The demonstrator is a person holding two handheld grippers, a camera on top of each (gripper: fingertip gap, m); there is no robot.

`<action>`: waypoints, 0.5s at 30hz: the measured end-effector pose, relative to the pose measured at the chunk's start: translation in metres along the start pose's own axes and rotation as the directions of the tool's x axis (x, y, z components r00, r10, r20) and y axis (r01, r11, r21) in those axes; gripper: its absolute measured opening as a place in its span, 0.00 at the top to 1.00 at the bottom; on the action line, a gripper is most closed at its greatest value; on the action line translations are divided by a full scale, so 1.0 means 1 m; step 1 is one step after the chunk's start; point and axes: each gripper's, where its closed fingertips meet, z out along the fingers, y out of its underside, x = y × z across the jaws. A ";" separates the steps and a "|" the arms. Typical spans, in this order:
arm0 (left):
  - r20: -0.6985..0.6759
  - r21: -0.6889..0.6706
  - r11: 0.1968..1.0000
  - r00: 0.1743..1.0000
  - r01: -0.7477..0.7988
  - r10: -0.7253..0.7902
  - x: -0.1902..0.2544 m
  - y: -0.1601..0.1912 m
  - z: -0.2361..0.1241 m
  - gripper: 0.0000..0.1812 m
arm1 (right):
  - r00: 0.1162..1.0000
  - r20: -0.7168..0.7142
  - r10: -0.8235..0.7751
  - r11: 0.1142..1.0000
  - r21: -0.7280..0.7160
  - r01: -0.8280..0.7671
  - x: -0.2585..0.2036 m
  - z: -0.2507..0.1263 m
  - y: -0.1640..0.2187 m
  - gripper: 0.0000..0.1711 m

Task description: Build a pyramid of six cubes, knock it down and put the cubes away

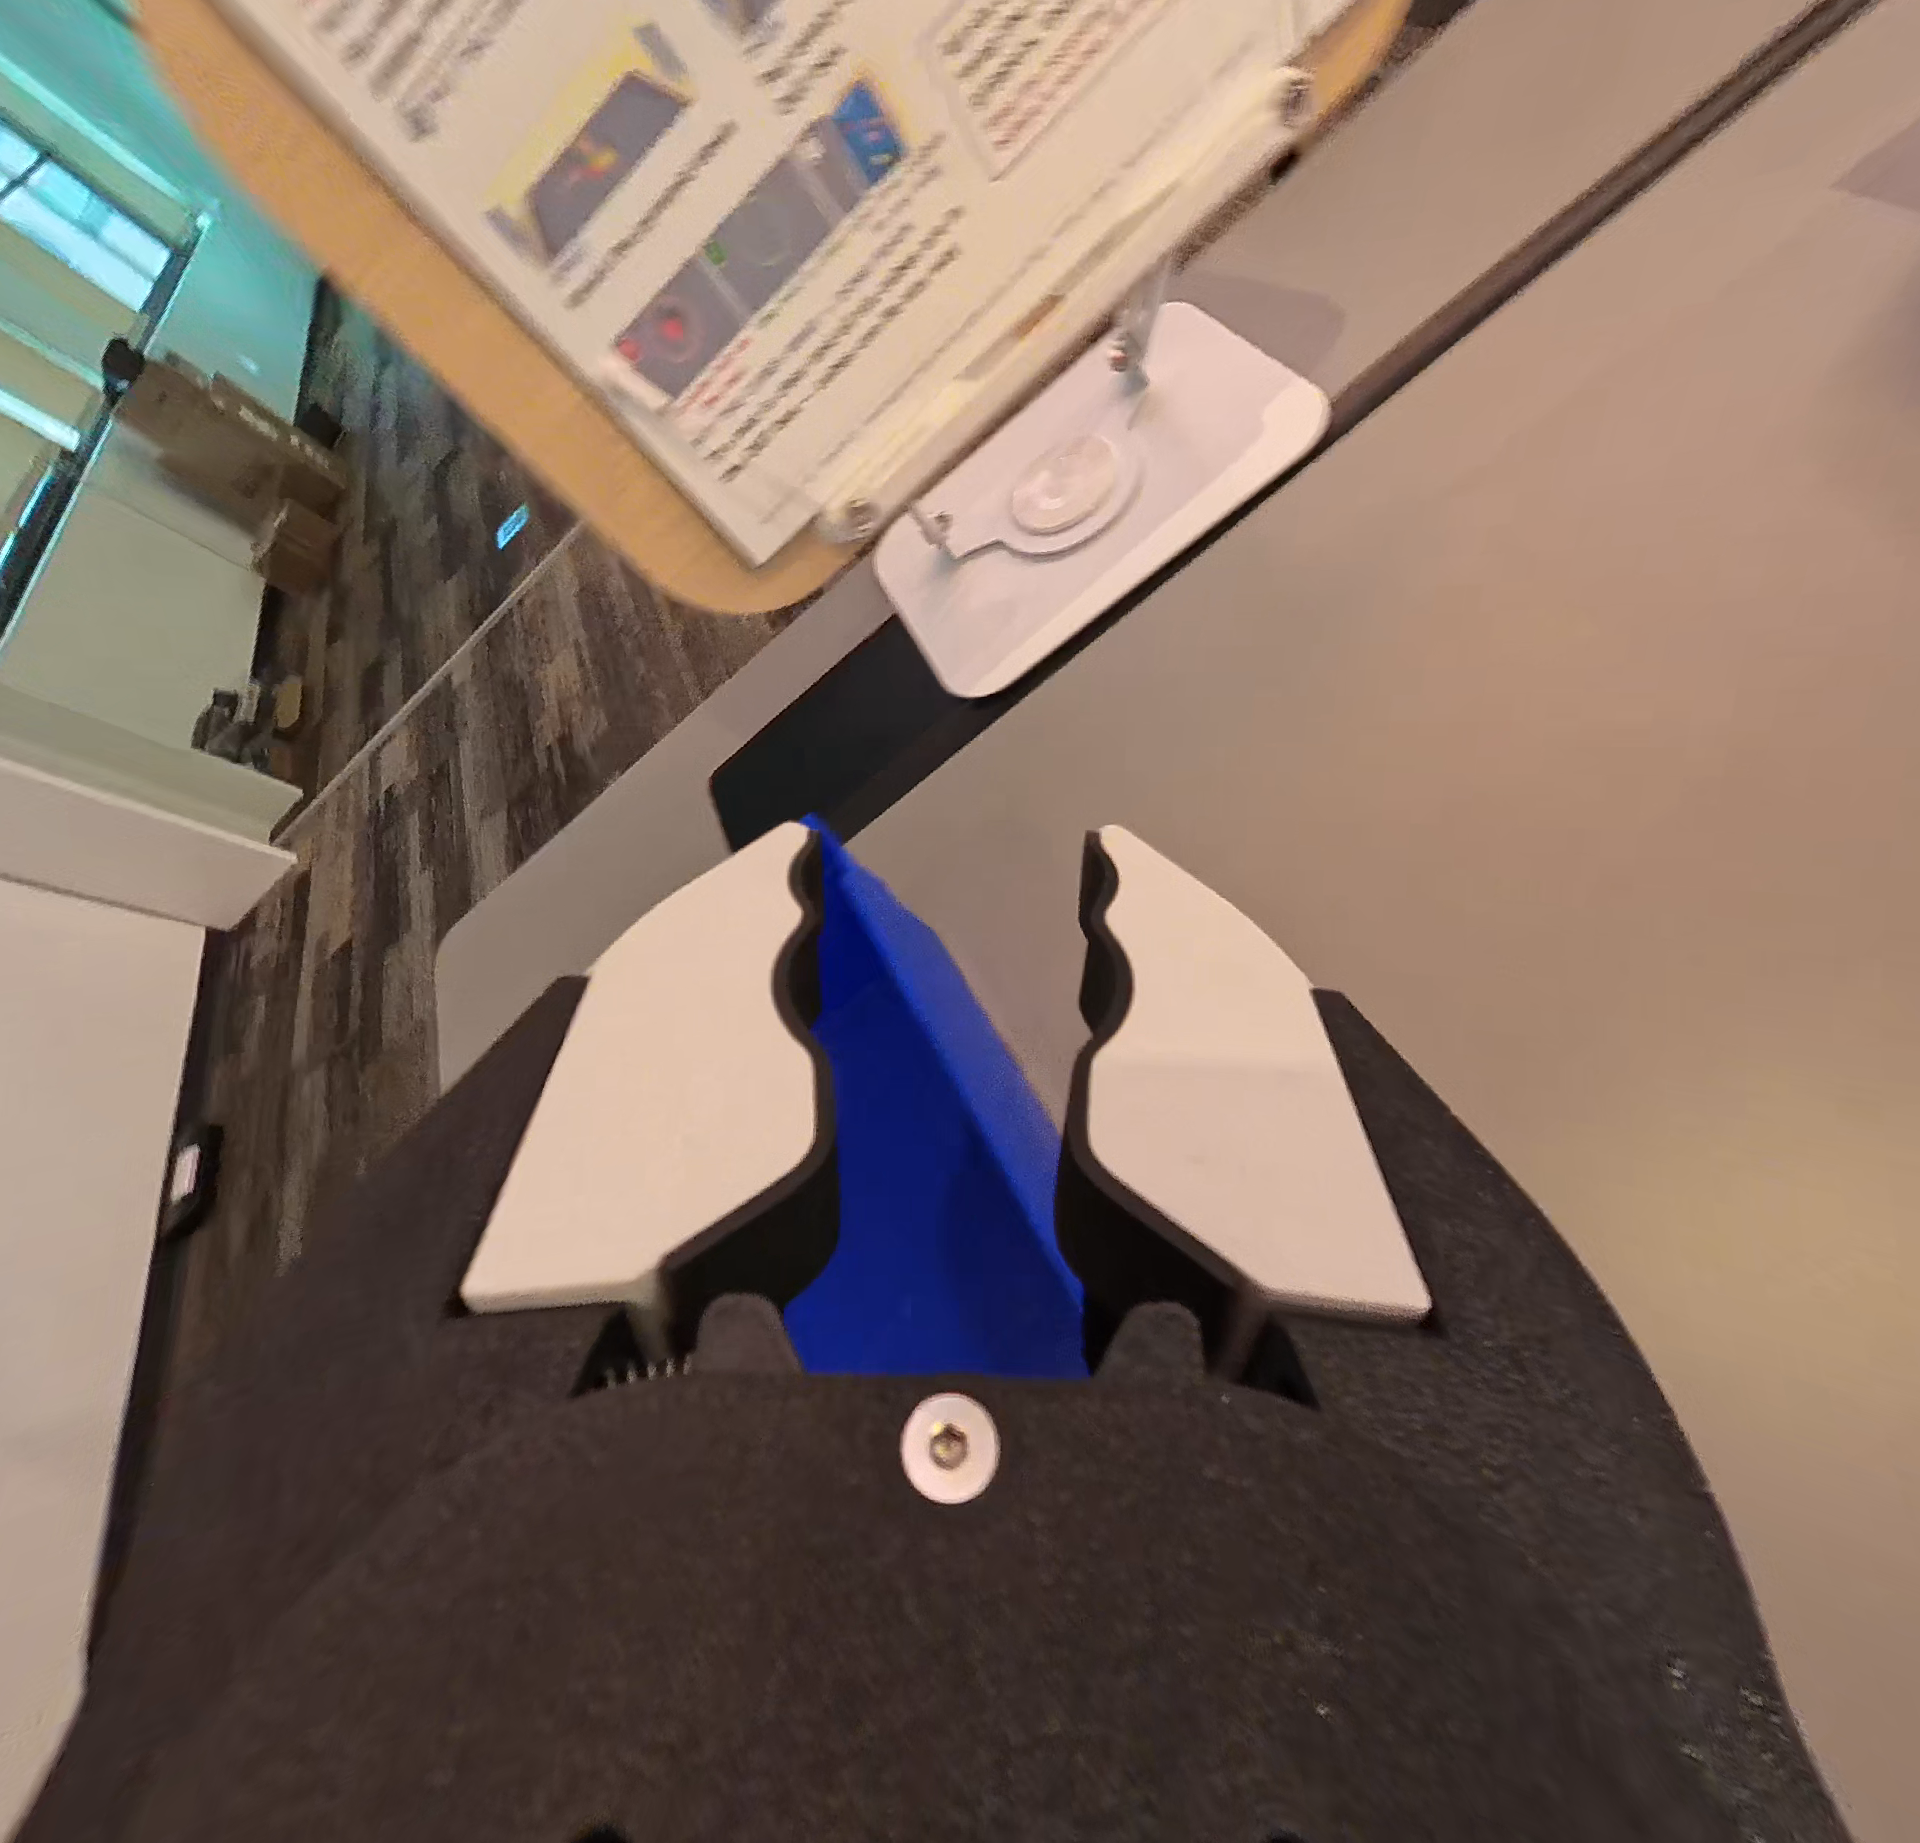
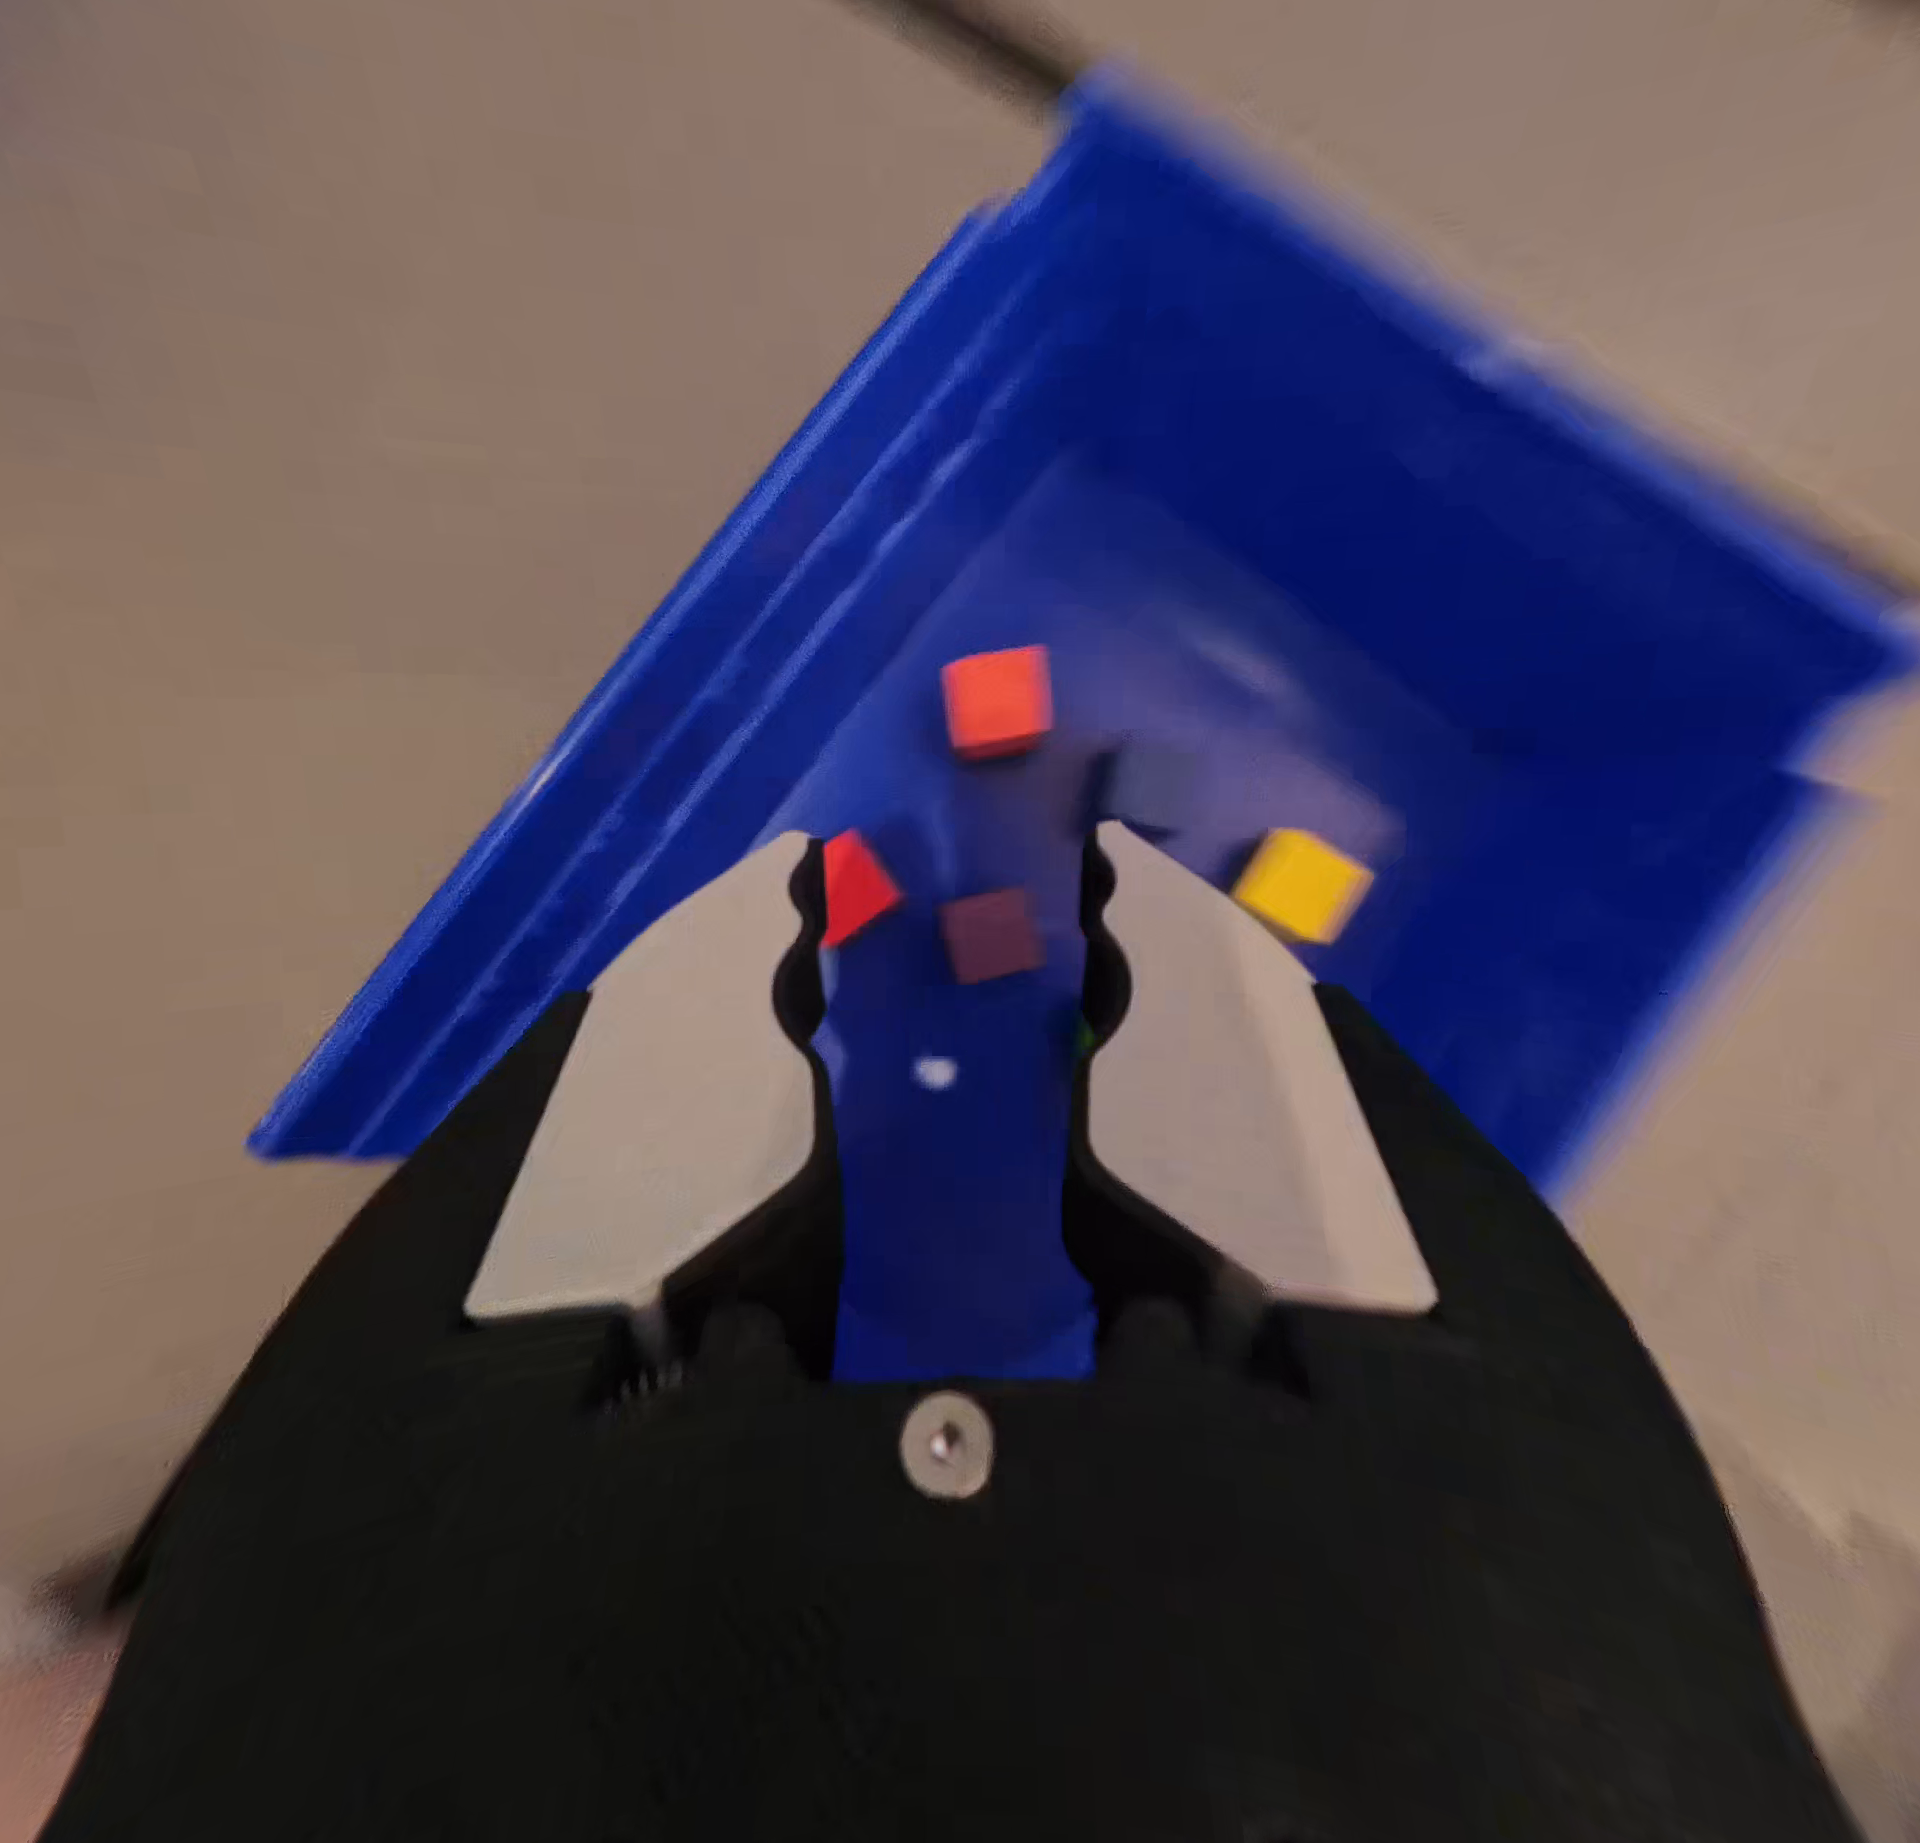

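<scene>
left gripper [image 1: 940, 837] parted, blue bin [image 1: 935, 1118] wall between jaws, contact unclear | right gripper [image 2: 940, 837] parted, empty, over bin [image 2: 1351, 422] | orange cube [image 2: 995, 700], red [image 2: 854, 889], purple [image 2: 989, 933], yellow [image 2: 1299, 884] inside | cubes look light, rigid; pinch flat opposite faces

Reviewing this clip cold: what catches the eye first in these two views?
The blue bin fills the right wrist view, with orange, red, dark purple and yellow cubes scattered on its floor under the open right gripper. In the left wrist view, a blue edge sits between the left gripper's fingers.
</scene>
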 end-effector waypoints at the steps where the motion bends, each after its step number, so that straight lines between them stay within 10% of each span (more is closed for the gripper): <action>1: 0.016 0.001 0.999 0.999 0.048 -0.048 -0.016 0.005 -0.006 0.73 | 0.992 -0.107 0.068 0.994 0.096 -0.058 0.019 -0.022 -0.010 0.71; 4: 0.054 -0.033 0.976 0.975 0.215 -0.213 -0.067 0.037 -0.022 0.68 | 0.908 -0.276 0.315 0.938 0.240 -0.252 0.062 -0.068 0.004 0.72; 15: 0.286 -0.342 0.768 0.838 0.542 -0.464 -0.157 0.208 -0.034 0.63 | 0.824 -0.354 0.443 0.855 -0.109 -0.507 0.094 -0.029 0.104 0.73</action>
